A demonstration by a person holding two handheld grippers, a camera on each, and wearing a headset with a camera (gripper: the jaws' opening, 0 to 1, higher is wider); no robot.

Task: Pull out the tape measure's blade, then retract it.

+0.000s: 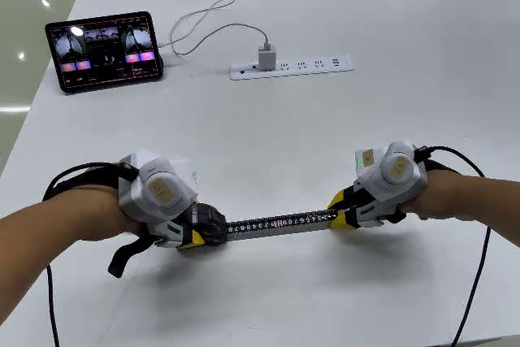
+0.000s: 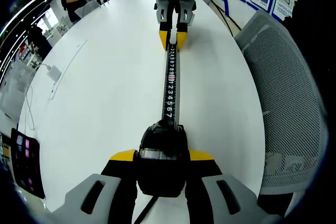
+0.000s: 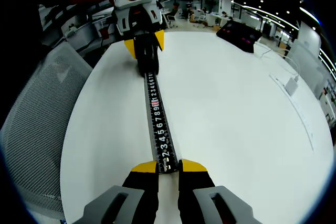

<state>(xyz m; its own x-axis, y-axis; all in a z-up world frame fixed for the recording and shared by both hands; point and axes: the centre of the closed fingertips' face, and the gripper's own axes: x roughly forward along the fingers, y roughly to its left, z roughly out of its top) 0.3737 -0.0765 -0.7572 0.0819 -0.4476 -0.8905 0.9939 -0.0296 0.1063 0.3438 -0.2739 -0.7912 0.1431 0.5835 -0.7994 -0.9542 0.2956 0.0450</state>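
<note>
White workbench (image 1: 341,119): blade (image 1: 280,223) stretched between grippers

Left gripper (image 1: 197,235) is clamped on the tape measure case (image 1: 213,223) at nine o'clock, anchoring it; right gripper (image 1: 338,215), at three o'clock, pinches the blade's tip so the pull runs straight.

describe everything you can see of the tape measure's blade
The blade is a narrow, flat strip printed with numerals and a red mark partway along. It is pulled partly out and runs straight from the black case, clamped in the left gripper, to the right gripper, whose yellow-tipped jaws pinch its end. It lies low over the white table; contact is unclear.
</note>
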